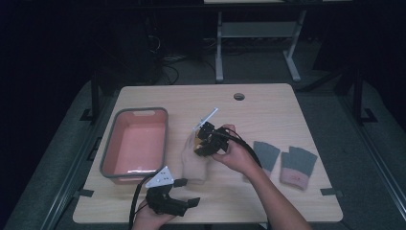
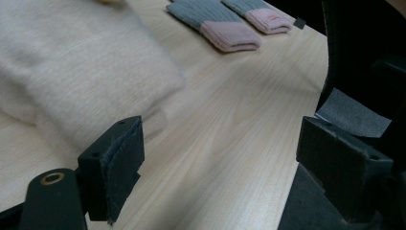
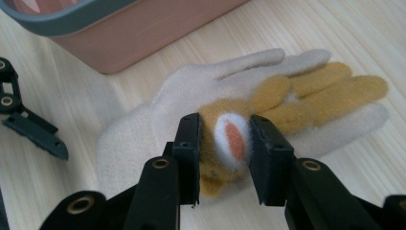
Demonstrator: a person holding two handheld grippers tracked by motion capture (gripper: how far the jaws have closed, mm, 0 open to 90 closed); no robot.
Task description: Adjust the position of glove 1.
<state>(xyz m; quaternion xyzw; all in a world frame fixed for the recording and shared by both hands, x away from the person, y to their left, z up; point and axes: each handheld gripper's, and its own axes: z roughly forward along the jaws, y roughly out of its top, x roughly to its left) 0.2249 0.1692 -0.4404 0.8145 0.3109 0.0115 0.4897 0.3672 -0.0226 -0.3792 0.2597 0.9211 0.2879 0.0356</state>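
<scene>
My right gripper (image 3: pixel 224 139) is shut on a mustard-yellow glove (image 3: pixel 311 93) with a white and orange patch at its cuff. That glove hangs just over a cream glove (image 3: pixel 143 129) lying flat on the table. From above, the right gripper (image 1: pixel 205 143) sits mid-table over the cream glove (image 1: pixel 194 165). My left gripper (image 1: pixel 187 191) rests near the front edge, open. In its own view the left gripper (image 2: pixel 220 158) has nothing between its pads, and the cream glove (image 2: pixel 72 72) lies just beyond its left pad.
A pink bin with a grey rim (image 1: pixel 107 158) stands at the left, close to the cream glove. Two grey gloves with pink cuffs (image 1: pixel 265 155) (image 1: pixel 299 167) lie side by side at the right. A round cable hole (image 1: pixel 239 96) is at the back.
</scene>
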